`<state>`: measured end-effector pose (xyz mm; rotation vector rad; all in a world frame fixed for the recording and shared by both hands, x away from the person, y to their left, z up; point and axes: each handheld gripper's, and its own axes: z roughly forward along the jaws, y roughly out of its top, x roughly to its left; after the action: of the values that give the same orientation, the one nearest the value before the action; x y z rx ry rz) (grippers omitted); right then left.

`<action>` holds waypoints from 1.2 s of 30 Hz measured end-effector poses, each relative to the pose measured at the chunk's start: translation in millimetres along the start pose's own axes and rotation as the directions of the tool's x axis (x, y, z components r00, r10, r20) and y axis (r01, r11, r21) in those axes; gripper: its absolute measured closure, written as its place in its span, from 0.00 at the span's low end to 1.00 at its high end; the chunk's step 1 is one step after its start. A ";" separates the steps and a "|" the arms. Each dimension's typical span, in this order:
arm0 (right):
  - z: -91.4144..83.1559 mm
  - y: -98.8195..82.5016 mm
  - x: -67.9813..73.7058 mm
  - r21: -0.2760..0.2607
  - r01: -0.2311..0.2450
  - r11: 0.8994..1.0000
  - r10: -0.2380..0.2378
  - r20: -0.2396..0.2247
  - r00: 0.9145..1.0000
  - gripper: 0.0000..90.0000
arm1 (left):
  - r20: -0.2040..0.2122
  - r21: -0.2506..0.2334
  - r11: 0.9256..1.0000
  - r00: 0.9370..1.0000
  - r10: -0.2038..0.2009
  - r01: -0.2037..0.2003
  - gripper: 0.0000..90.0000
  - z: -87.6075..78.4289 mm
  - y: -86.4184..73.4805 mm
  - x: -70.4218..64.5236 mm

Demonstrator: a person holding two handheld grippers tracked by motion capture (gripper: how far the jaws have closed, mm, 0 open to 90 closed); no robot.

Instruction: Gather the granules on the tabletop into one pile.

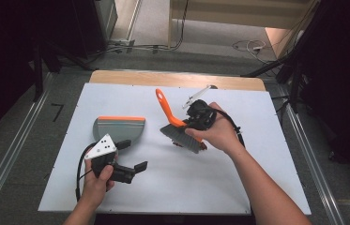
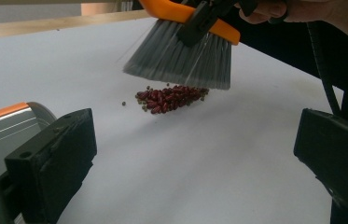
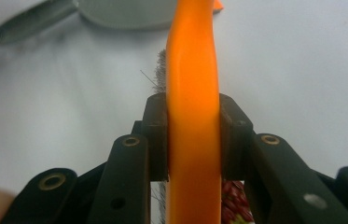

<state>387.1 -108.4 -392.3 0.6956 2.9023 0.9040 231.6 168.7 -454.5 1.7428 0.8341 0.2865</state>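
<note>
Brush [image 1: 178,127] clamped in right gripper [image 1: 196,123], hovering over bean pile [image 2: 170,98] mid-table. Left gripper [image 1: 128,166] open, empty, near dustpan [image 1: 117,127] at left. Sweep step; next: push beans w/ bristles toward dustpan.

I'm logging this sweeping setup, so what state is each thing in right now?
Brush: gripped by its orange handle, bristles lifted just above the beans.
Beans: one small pile on the white table, a few strays beside it.
Dustpan: flat on the table, not held.
Right gripper: shut on the brush.
Left gripper: open, empty.
</note>
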 end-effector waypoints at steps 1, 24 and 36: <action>3.8 2.5 4.6 -0.009 -0.041 0.999 0.041 0.029 0.999 0.76 | 0.000 0.000 1.000 1.000 -0.001 0.001 0.00 -0.1 0.0 0.0; 69.8 -17.6 -28.8 -0.023 -0.613 0.790 0.613 0.033 0.789 0.75 | 0.000 -0.006 1.000 1.000 -0.006 0.006 0.00 -1.2 -0.4 1.1; 56.0 -33.7 -35.4 -0.013 -0.629 0.778 0.627 0.079 0.775 0.74 | 0.002 -0.005 1.000 1.000 -0.004 0.004 0.00 -1.3 -0.2 0.0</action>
<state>413.7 -118.1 -461.1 1.7269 2.6098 0.8500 230.8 169.7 -454.2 1.7364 0.8352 0.2835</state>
